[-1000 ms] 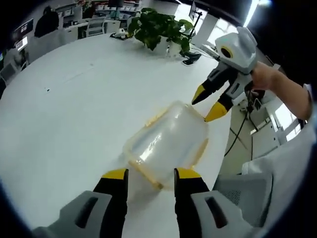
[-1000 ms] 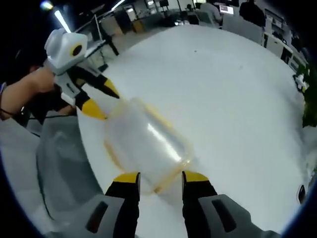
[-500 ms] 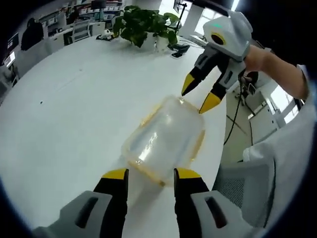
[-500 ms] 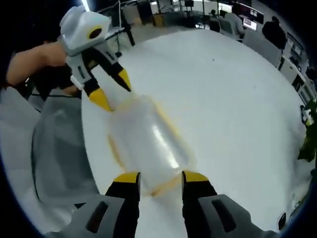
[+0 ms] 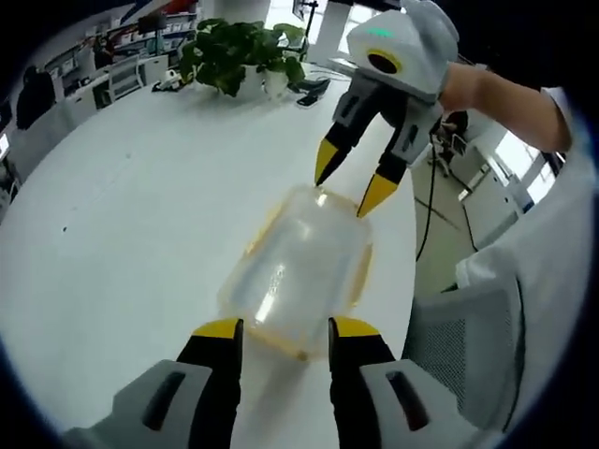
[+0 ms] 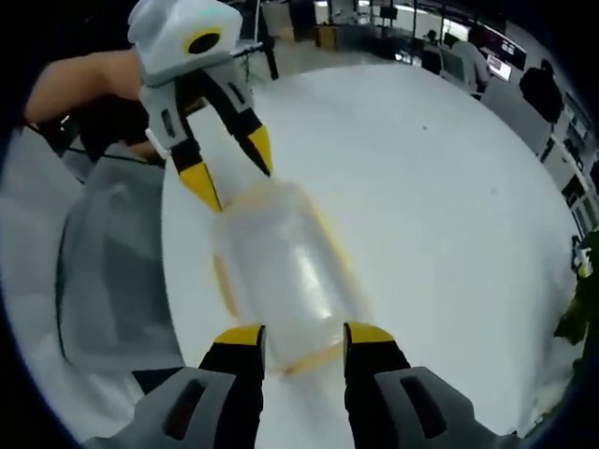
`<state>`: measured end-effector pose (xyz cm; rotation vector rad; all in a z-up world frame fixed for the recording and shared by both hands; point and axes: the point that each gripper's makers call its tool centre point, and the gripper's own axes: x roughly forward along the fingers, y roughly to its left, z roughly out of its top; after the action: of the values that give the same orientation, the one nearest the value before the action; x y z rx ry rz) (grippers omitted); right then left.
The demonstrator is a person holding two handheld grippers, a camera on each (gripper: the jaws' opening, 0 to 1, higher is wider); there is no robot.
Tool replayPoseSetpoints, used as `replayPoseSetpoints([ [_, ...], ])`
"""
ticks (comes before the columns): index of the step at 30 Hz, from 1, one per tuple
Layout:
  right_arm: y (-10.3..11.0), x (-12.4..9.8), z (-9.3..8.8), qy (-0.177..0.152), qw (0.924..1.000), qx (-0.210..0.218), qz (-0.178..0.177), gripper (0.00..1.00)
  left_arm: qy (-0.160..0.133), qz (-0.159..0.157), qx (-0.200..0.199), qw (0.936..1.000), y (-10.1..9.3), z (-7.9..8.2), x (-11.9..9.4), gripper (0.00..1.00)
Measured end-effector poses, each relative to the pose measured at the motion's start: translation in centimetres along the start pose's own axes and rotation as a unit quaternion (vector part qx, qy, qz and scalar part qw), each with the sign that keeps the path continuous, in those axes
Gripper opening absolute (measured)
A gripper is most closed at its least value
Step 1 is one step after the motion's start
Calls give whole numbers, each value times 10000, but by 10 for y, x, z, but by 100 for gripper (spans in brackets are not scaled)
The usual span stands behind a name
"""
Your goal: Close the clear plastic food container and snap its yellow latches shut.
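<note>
white round table (image 5: 112, 234) in an office. clear container (image 5: 298, 267) near its edge, lid on. left gripper (image 5: 279, 327) and right gripper (image 6: 299, 329) both spread wide, one at each end, holding nothing.

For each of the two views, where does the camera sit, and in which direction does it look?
Left gripper view: rides on the left gripper, looks along its open jaws across the container at the right gripper; a forearm shows.
Right gripper view: rides on the right gripper, looks the opposite way, over the container to the left gripper.
Shared: container, white table, both grippers.
</note>
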<state>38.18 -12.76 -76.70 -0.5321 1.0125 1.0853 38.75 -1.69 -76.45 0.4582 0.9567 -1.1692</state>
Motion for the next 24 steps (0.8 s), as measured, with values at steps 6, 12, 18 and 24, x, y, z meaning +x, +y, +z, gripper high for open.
replayPoseSetpoints([
  [6,0,-1,1,-7,9998,-190,12,32,77,3,287,9996,0,2,2,36],
  [12,1,1,2,45,9989,-464,9,32,29,57,698,9975,-2,9,4,34],
  [18,3,0,7,-41,9984,-564,10,31,-126,126,983,9950,-4,17,7,33],
  [24,4,3,8,-51,9981,-613,27,31,-147,123,1066,9941,-4,20,10,32],
])
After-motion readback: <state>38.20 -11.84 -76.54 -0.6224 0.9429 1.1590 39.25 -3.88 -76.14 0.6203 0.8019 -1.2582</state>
